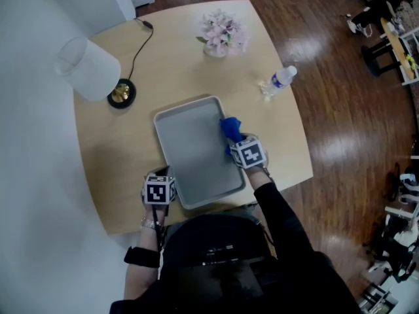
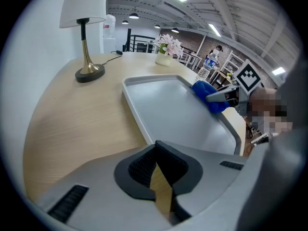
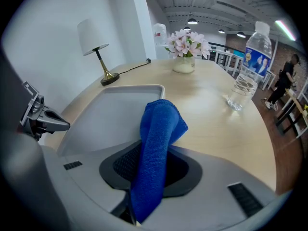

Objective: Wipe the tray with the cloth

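Matte grey tray point(image 1: 193, 150), rounded rectangle with raised rim, fuzzy blue microfibre cloth point(image 3: 158, 129) folded narrow at tray's right rim, clamped between right gripper's point(image 3: 150, 154) 2 ribbed black pads, left gripper point(image 2: 155, 150) at tray's near-left corner, jaws together, empty.

Dark wood floor point(image 1: 340, 142) — white wall point(image 1: 33, 208)

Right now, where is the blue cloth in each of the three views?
Head view: blue cloth just right of centre, at the tray's right rim.
Left gripper view: right of centre, at the tray's right rim.
Right gripper view: centre, clamped in the right tongs.
Shared landmark: the lamp, upper left in all three.
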